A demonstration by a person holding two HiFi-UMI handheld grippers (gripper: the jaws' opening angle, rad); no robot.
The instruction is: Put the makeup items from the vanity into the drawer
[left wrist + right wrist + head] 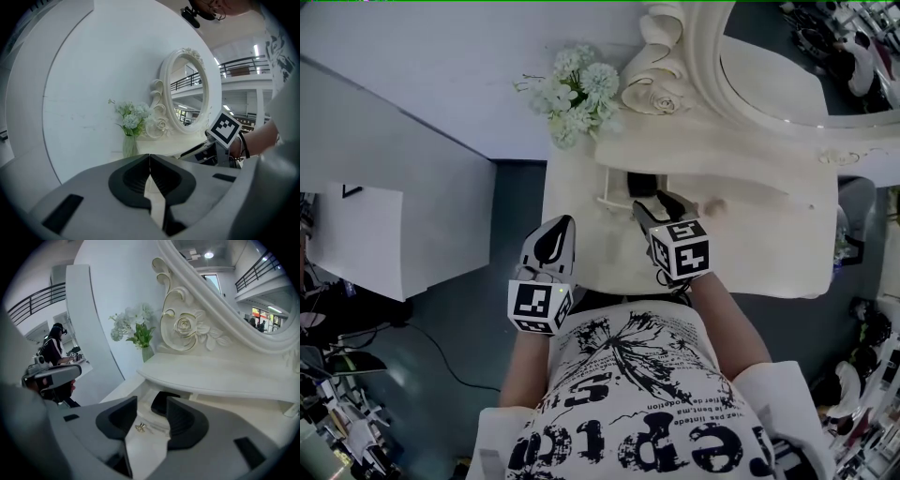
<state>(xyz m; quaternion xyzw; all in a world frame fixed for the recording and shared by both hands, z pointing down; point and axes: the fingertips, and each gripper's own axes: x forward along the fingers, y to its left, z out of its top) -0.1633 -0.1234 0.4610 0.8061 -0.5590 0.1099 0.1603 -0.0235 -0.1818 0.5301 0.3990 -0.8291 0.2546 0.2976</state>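
A small white drawer (614,200) under the vanity's raised shelf stands a little way out, with a dark gap (164,401) behind its front. My right gripper (649,202) points down at it. In the right gripper view its jaws (151,404) stand apart around the drawer's small gold knob (140,427), and the pads do not press on it. A small pale pink item (715,206) lies on the vanity top just right of that gripper. My left gripper (565,222) hovers at the vanity's front left edge, shut on nothing (149,159).
The white vanity (769,253) carries an oval mirror (787,75) in a carved frame and a vase of pale flowers (577,94) at its back left. A white panel (366,234) stands to the left over a dark floor. The person's torso is close to the front edge.
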